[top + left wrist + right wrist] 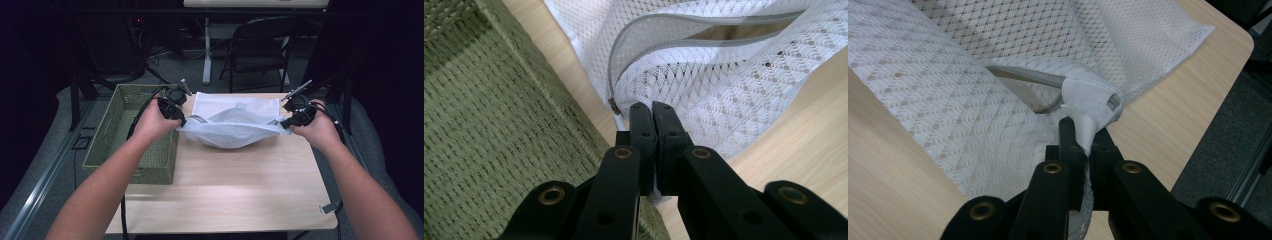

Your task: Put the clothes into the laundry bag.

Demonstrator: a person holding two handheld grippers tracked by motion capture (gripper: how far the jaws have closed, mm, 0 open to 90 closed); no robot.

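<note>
A white mesh laundry bag with a grey zipper hangs stretched between my two grippers, its belly sagging onto the wooden table. The left gripper is shut on the bag's left end, beside the zipper pull. At the other end, the right gripper is shut on the bag's corner, white mesh bunching out between its black jaws. The zipper mouth gapes open in the left gripper view. Behind the held edge, the rest of the bag lies flat on the table.
A green woven basket stands at the table's left edge, close to the left gripper, its wall right beside the jaws. A dark folding chair stands beyond the table. The table's right edge drops to the grey floor.
</note>
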